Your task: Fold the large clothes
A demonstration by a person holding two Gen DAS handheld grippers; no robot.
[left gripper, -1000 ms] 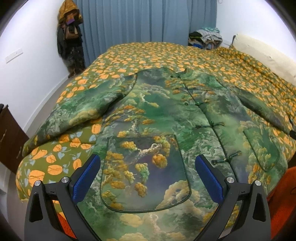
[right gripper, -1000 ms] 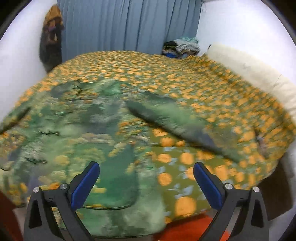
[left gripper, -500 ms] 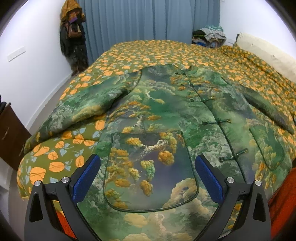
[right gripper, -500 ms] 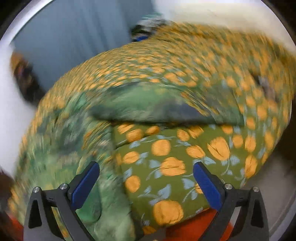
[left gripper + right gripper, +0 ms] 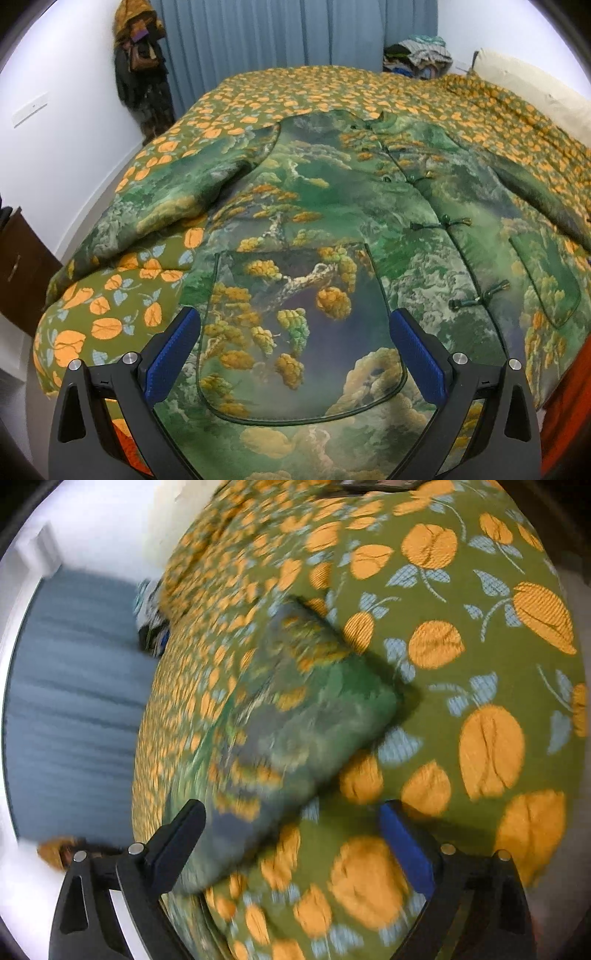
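A large green jacket (image 5: 332,206) printed with trees and clouds lies spread face up on the bed, its front closed by knot buttons. My left gripper (image 5: 295,350) hovers open over the jacket's big front pocket, nothing between its blue pads. In the rolled, blurred right wrist view, the jacket's right sleeve (image 5: 295,716) lies across the bedspread and runs in between the fingers of my right gripper (image 5: 291,830). Its jaws are wide apart and closing. The pads stand clear of the cloth.
The bed is covered by an olive bedspread (image 5: 332,85) with orange fruit print. A blue curtain (image 5: 277,33) hangs behind, clothes hang on the left wall (image 5: 138,62), a clothes pile (image 5: 417,55) and a cream pillow (image 5: 535,88) lie at the back right. A brown cabinet (image 5: 22,266) stands left.
The right gripper has swung right and down to the sleeve's end and rolled strongly, so its view is tilted. The left gripper has barely moved.
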